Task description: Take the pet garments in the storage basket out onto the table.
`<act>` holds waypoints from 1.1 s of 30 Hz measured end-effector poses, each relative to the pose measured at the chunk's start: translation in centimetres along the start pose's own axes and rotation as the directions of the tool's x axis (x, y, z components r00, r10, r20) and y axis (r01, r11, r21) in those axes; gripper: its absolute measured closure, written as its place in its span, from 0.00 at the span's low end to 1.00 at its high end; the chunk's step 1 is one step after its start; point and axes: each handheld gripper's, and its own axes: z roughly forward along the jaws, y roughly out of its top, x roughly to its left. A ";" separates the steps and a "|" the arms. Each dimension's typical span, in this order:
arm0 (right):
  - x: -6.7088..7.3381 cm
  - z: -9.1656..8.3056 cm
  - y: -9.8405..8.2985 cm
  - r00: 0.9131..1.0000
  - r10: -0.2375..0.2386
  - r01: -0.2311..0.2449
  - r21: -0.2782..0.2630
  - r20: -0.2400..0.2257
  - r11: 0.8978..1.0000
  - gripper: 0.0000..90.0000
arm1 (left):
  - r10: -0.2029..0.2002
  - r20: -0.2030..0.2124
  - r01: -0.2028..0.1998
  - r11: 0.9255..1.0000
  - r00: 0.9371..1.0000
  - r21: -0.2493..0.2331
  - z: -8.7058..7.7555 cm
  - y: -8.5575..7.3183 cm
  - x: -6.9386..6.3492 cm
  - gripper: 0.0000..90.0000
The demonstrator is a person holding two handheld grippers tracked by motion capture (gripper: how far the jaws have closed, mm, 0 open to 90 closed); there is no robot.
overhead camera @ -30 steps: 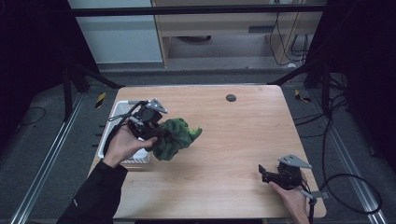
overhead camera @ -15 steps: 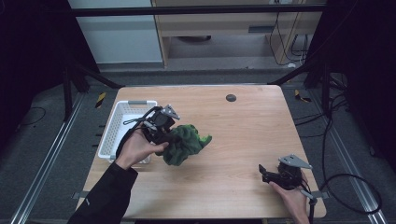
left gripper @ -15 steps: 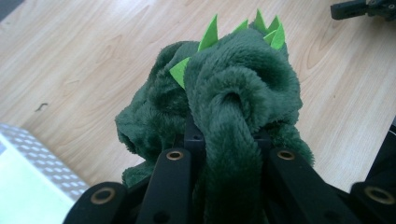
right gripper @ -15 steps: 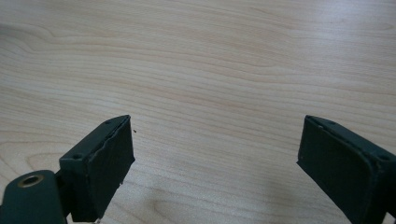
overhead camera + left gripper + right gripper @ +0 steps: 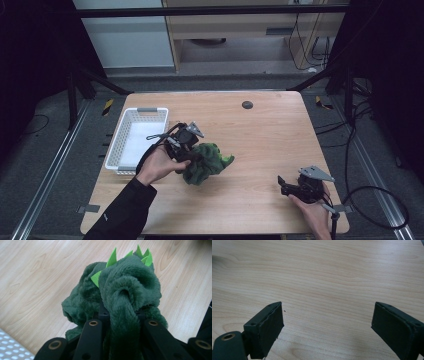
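Item: green plush toy (image 5: 125,290), dark fleece with lime spikes, bunched between my left gripper's (image 5: 192,150) jaws, which are clamping tight on a fold of it. It is hanging over the wooden table (image 5: 260,130), just right of the white basket (image 5: 142,112); whether its underside is touching the wood I cannot tell. My right gripper (image 5: 327,325) is waiting near the table's front right corner, jaws spread wide and holding nothing. I am judging the step as setting the toy down: I am advising a slow descent, keeping the pinch firm until the fleece is resting flat, and only then releasing, well apart from the basket rim.
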 end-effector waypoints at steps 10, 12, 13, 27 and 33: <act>0.1 0.0 0.0 1.000 -0.001 0.001 0.001 0.003 1.000 0.11 | 0.013 0.026 -0.013 1.000 1.000 0.011 2.5 0.3 -0.5 0.85; 0.1 0.0 0.0 1.000 -0.003 0.003 0.001 0.002 1.000 0.11 | 0.017 0.025 -0.018 1.000 1.000 0.012 2.9 0.4 -0.7 0.85; 0.0 0.0 0.0 1.000 -0.003 0.003 0.001 0.002 1.000 0.11 | 0.019 0.026 -0.019 1.000 0.999 0.011 3.1 0.4 -0.7 0.85; 0.1 0.0 0.0 1.000 -0.006 0.006 0.000 -0.002 1.000 0.11 | 0.032 0.052 -0.034 0.999 0.998 0.030 5.8 -0.1 -1.2 0.83; 0.1 0.0 0.0 1.000 -0.007 0.007 0.001 -0.002 1.000 0.11 | 0.043 0.065 -0.045 0.998 0.997 0.042 6.7 -0.4 -1.3 0.81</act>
